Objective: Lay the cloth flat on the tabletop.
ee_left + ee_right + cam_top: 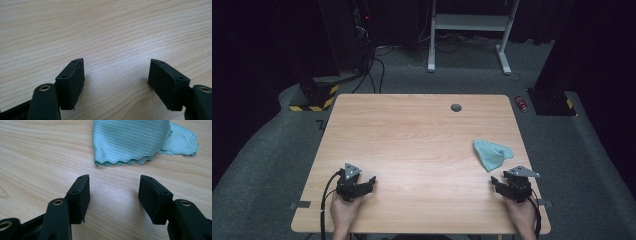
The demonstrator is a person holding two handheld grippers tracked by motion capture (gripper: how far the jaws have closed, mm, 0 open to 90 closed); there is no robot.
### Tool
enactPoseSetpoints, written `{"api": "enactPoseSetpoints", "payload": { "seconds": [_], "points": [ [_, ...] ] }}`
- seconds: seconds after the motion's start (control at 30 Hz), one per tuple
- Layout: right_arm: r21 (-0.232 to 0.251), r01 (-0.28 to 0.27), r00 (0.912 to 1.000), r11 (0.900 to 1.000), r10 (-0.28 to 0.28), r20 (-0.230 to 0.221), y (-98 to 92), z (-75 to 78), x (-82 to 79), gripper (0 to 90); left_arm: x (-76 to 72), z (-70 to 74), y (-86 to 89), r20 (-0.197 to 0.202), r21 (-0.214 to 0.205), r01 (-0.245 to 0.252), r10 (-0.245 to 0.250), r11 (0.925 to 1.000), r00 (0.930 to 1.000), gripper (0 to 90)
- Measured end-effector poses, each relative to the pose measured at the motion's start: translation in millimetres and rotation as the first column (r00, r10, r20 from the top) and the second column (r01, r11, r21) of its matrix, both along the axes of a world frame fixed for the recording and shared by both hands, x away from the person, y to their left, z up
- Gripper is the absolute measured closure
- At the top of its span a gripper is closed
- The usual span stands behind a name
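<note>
A folded teal cloth (492, 153) lies on the bench (412, 150) near its right edge, just ahead of the right gripper (113, 192), whose fingers are spread wide and empty. The left gripper (116, 77) rests near the bench's front left, its fingers likewise apart over bare wood.

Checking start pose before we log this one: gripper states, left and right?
Left gripper: open, nothing between the fingers, over bare table.
Right gripper: open, holding nothing, the teal cloth lies just ahead of it, untouched.
</note>
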State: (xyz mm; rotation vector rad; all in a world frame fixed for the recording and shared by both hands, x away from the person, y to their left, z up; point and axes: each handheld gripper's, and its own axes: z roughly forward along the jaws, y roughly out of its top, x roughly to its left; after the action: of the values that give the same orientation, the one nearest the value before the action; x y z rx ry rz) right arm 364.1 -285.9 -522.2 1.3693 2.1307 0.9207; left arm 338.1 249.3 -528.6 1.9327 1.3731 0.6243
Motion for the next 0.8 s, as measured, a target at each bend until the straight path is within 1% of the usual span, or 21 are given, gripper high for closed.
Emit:
{"api": "enactPoseSetpoints", "payload": {
  "seconds": [0.4,0.5,0.6,0.67,0.7,0.73,0.8],
  "points": [
    [-0.001,0.001,1.0,1.0,-0.001,0.001,0.1,0.0,0.0,42.9,0.1,0.1,0.0,-0.001,0.0,0.0,0.0,1.0,1.0,29.4],
    [-0.001,0.011,0.9999,0.9999,-0.011,0.004,-0.3,0.1,0.0,45.4,0.0,0.1,0.0,-0.001,0.0,0.0,0.0,1.0,1.0,29.4],
    [-0.002,0.018,0.9998,0.9998,-0.018,0.004,0.1,0.2,0.6,45.6,0.0,0.0,-0.1,0.0,0.0,0.0,0.0,1.0,1.0,29.4],
    [-0.001,0.02,0.9998,0.9998,-0.02,0.005,0.8,0.3,0.7,48.9,0.0,0.0,-0.1,0.0,0.0,0.0,0.0,1.0,1.0,29.4],
    [0.001,0.019,0.9998,0.9998,-0.019,0.007,1.3,0.3,0.5,50.7,0.0,0.0,0.0,0.0,0.0,0.0,0.0,1.0,1.0,29.4],
    [-0.001,0.019,0.9997,0.9998,-0.019,0.015,2.1,0.4,0.5,50.5,0.0,0.0,0.0,0.0,0.0,0.0,0.0,1.0,1.0,29.4],
    [0.009,0.014,0.9989,0.9999,-0.014,0.045,4.8,1.6,-0.6,51.4,0.0,0.0,-0.1,0.0,0.0,0.0,0.0,1.0,1.0,29.4]
  ]
}}
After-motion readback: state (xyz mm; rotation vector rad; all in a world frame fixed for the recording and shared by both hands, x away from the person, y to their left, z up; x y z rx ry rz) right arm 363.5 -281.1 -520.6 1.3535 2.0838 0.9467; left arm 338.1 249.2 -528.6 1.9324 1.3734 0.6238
